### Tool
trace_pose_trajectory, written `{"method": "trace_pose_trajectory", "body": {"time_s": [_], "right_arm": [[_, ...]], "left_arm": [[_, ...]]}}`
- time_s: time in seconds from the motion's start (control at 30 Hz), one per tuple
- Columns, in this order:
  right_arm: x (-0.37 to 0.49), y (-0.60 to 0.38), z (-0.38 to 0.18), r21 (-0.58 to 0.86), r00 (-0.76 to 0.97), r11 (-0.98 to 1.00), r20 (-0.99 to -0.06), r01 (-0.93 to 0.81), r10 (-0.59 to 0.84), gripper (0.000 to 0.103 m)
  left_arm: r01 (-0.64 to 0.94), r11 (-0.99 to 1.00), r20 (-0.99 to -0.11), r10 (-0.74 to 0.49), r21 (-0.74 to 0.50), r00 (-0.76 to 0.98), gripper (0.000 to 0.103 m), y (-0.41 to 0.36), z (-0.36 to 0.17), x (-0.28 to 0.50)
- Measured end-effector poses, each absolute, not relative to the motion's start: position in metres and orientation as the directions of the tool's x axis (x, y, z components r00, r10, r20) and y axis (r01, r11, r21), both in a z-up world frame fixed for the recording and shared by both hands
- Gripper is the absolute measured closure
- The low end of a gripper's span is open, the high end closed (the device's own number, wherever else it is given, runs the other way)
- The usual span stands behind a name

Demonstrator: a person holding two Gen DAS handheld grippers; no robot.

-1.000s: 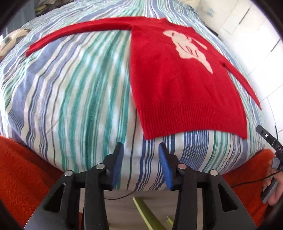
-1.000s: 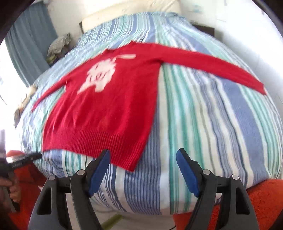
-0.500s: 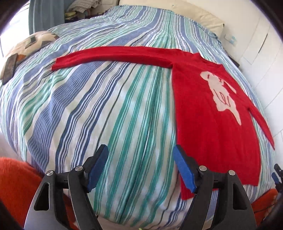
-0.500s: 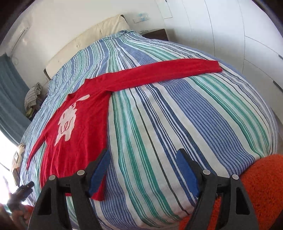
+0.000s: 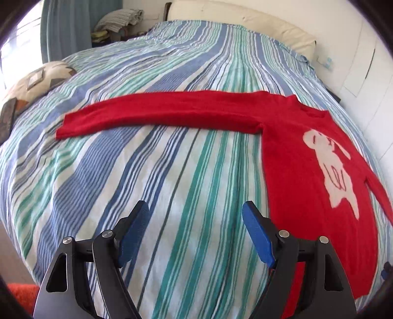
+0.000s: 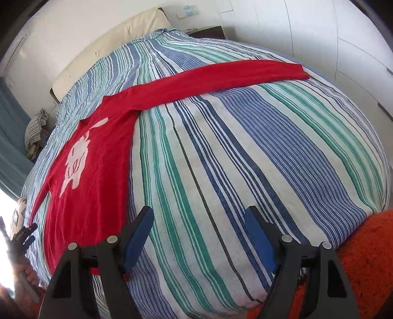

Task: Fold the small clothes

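- Red knitted long-sleeved sweater (image 5: 307, 157) with a pale cartoon-animal motif (image 5: 329, 171) lies flat and face up on the blue, green and white striped bed cover (image 5: 172, 184), its body near the foot edge of the bed and both sleeves spread straight out toward the two side edges.
- A second ago both cameras looked at the ribbed hem at the foot edge; each has since swung outward, and now each faces a sleeve.
- In the left wrist view the left sleeve (image 5: 157, 115) stretches toward the left edge of the bed, its cuff well apart from the left gripper (image 5: 195, 233).
- In the right wrist view the right sleeve (image 6: 221, 76) runs to the right edge, likewise well apart from the right gripper (image 6: 199, 235).
- The left gripper's blue-padded jaws were close together a second ago and now stand wide apart, holding nothing; the right gripper's jaws are also spread and empty.
- My reading: no fold is made yet, and the hands are heading for the cuffs so the sleeves can be brought in over the body first.
- A patterned cushion (image 5: 36, 81) sits at the left edge and a cream headboard (image 5: 245, 22) at the far end; orange fluffy fabric (image 6: 363, 257) shows by the foot corner.
- No brand, label or legible writing shows anywhere on the sweater or the bedding; the motif carries no letters.
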State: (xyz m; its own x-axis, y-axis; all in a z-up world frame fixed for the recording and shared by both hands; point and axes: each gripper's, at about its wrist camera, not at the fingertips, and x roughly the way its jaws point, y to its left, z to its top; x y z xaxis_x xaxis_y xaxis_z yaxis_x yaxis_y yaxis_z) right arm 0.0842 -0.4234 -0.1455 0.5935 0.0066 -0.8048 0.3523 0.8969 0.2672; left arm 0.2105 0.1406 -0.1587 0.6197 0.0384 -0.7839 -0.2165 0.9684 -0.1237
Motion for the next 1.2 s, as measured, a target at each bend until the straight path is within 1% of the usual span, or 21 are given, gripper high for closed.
{"method": "trace_pose_trajectory", "body": {"time_s": [0.03, 0.07, 0.1, 0.13, 0.17, 0.2, 0.27, 0.37, 0.5, 0.63, 0.67, 0.7, 0.73, 0.77, 0.8, 0.9, 0.93, 1.1, 1.2], "right_arm": [[0.084, -0.423, -0.146, 0.264, 0.591, 0.898, -0.806, 0.353, 0.005, 0.027], [0.085, -0.424, -0.147, 0.265, 0.590, 0.897, -0.808, 0.355, 0.005, 0.027], [0.085, -0.425, -0.149, 0.270, 0.587, 0.894, -0.810, 0.358, 0.009, 0.027], [0.085, -0.427, -0.150, 0.277, 0.584, 0.889, -0.811, 0.365, 0.013, 0.027], [0.084, -0.430, -0.152, 0.289, 0.583, 0.882, -0.812, 0.372, 0.020, 0.027], [0.083, -0.432, -0.154, 0.304, 0.582, 0.874, -0.813, 0.380, 0.030, 0.027], [0.081, -0.439, -0.157, 0.346, 0.591, 0.852, -0.805, 0.393, 0.054, 0.027], [0.079, -0.446, -0.160, 0.402, 0.609, 0.820, -0.789, 0.408, 0.084, 0.027], [0.078, -0.448, -0.160, 0.417, 0.614, 0.811, -0.784, 0.410, 0.092, 0.027], [0.077, -0.448, -0.159, 0.416, 0.614, 0.813, -0.784, 0.408, 0.092, 0.027], [0.077, -0.447, -0.159, 0.414, 0.614, 0.813, -0.784, 0.409, 0.091, 0.027], [0.076, -0.447, -0.158, 0.414, 0.615, 0.813, -0.784, 0.410, 0.089, 0.027], [0.075, -0.447, -0.158, 0.414, 0.615, 0.812, -0.783, 0.410, 0.089, 0.027], [0.076, -0.448, -0.158, 0.417, 0.616, 0.811, -0.783, 0.411, 0.090, 0.027], [0.076, -0.448, -0.158, 0.421, 0.618, 0.808, -0.781, 0.412, 0.091, 0.027], [0.074, -0.449, -0.157, 0.433, 0.624, 0.801, -0.775, 0.413, 0.097, 0.027], [0.073, -0.450, -0.157, 0.437, 0.625, 0.799, -0.774, 0.413, 0.100, 0.027], [0.074, -0.451, -0.157, 0.439, 0.621, 0.796, -0.777, 0.417, 0.103, 0.027], [0.074, -0.449, -0.156, 0.429, 0.619, 0.802, -0.780, 0.415, 0.096, 0.027]], "left_arm": [[-0.222, 0.969, -0.779, 0.054, -0.111, 0.624, 0.020, 0.143, -0.162, 0.218], [-0.232, 0.968, -0.783, 0.070, -0.096, 0.618, 0.015, 0.146, -0.169, 0.226], [-0.242, 0.967, -0.798, 0.083, -0.080, 0.597, 0.011, 0.149, -0.179, 0.233], [-0.249, 0.966, -0.813, 0.086, -0.074, 0.575, 0.010, 0.153, -0.190, 0.237], [-0.243, 0.966, -0.810, 0.074, -0.086, 0.582, 0.005, 0.157, -0.200, 0.236], [-0.237, 0.967, -0.790, 0.070, -0.097, 0.610, 0.004, 0.158, -0.204, 0.231], [-0.228, 0.968, -0.768, 0.070, -0.100, 0.636, 0.004, 0.158, -0.205, 0.225], [-0.229, 0.970, -0.773, 0.079, -0.087, 0.630, 0.003, 0.156, -0.205, 0.227], [-0.236, 0.970, -0.777, 0.109, -0.052, 0.620, 0.003, 0.150, -0.188, 0.227], [-0.199, 0.979, -0.717, 0.113, -0.037, 0.688, 0.003, 0.145, -0.161, 0.248], [-0.189, 0.981, -0.712, 0.111, -0.032, 0.694, 0.000, 0.146, -0.159, 0.257], [-0.180, 0.983, -0.722, 0.102, -0.032, 0.684, 0.000, 0.148, -0.162, 0.268], [-0.178, 0.984, -0.751, 0.104, -0.018, 0.652, 0.000, 0.150, -0.172, 0.279], [-0.183, 0.983, -0.797, 0.123, 0.016, 0.591, 0.000, 0.154, -0.190, 0.290], [-0.163, 0.987, -0.829, 0.099, 0.010, 0.551, 0.000, 0.158, -0.208, 0.297], [-0.159, 0.986, -0.783, 0.055, -0.056, 0.620, 0.000, 0.164, -0.205, 0.289], [-0.159, 0.985, -0.781, 0.045, -0.069, 0.623, 0.000, 0.166, -0.206, 0.287], [-0.161, 0.986, -0.790, 0.074, -0.032, 0.608, 0.000, 0.159, -0.208, 0.292], [-0.162, 0.986, -0.790, 0.074, -0.032, 0.609, 0.000, 0.158, -0.206, 0.291]]}}
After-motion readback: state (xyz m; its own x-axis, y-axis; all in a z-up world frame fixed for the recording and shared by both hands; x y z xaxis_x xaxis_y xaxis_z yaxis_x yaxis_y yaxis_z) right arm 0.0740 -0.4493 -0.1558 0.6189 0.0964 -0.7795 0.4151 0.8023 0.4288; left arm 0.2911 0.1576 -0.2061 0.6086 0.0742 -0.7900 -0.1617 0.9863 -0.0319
